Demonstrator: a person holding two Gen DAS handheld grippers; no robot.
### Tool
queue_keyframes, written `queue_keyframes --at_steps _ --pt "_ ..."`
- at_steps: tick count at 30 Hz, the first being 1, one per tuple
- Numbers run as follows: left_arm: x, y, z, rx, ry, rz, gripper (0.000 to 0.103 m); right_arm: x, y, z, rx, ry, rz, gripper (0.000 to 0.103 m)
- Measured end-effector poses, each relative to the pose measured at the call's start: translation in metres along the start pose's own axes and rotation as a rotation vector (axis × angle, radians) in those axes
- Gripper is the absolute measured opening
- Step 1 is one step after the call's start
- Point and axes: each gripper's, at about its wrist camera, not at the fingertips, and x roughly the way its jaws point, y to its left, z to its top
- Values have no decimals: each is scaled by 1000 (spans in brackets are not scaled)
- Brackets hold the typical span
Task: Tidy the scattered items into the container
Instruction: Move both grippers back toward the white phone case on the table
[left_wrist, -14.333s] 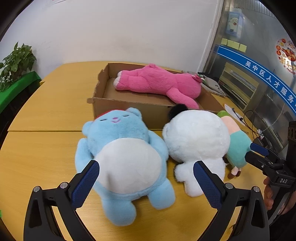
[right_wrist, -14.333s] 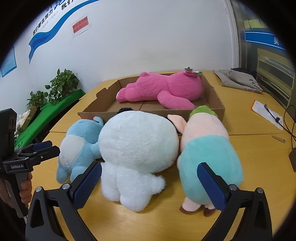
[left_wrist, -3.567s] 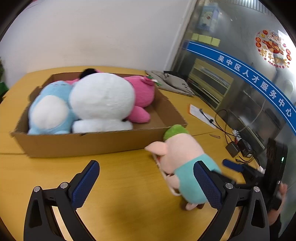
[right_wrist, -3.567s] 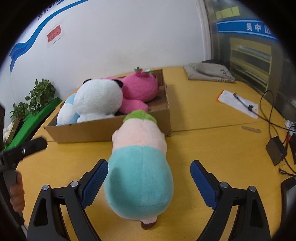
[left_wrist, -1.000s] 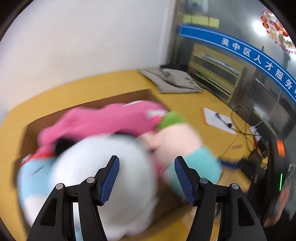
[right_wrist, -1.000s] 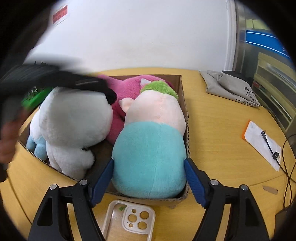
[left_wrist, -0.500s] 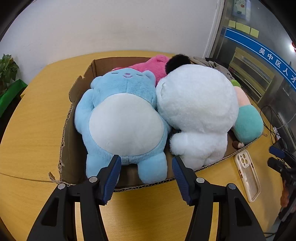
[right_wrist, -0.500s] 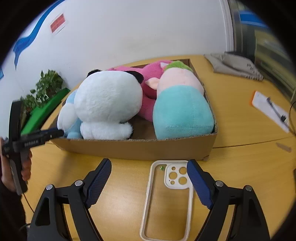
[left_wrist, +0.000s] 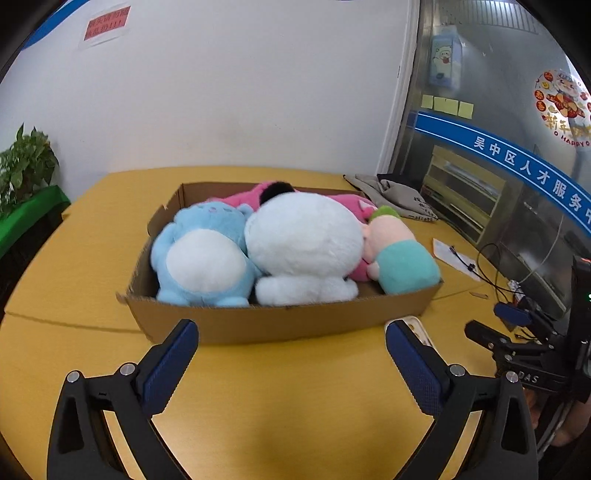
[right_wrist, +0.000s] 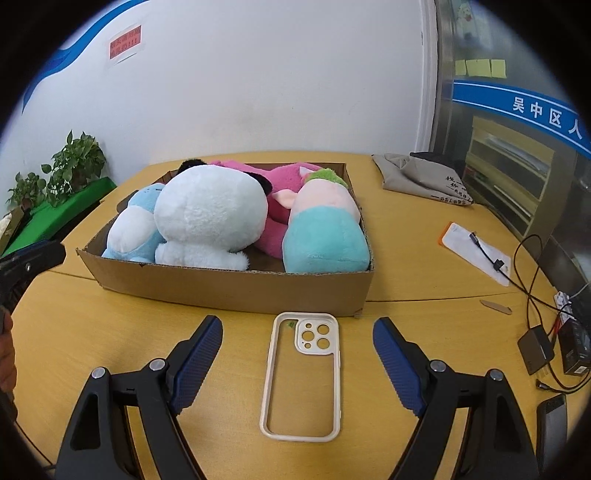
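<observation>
Right wrist: plush-crammed cardboard box (right_wrist: 236, 291)

Yellow wooden tabletop (right_wrist: 424, 266). Grey cloth bag (right_wrist: 421, 177) at two o'clock near the far edge. Notepad with orange rim (right_wrist: 476, 253) at three o'clock, a cable clip lying on it. Black adapter (right_wrist: 535, 349) and cables at four o'clock. Potted plants (right_wrist: 59, 170) at ten o'clock. Red notice (right_wrist: 125, 44) on white wall.
</observation>
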Motion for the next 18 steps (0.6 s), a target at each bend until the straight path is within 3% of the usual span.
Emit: queue_keyframes --at_steps 13,18 --pt "6 -12 -21 -73 66 -27 103 -9 -4 -11 10 0 62 83" --pt "12 -29 -22 -51 85 -42 103 -12 -12 -15 12 -2 67 83"
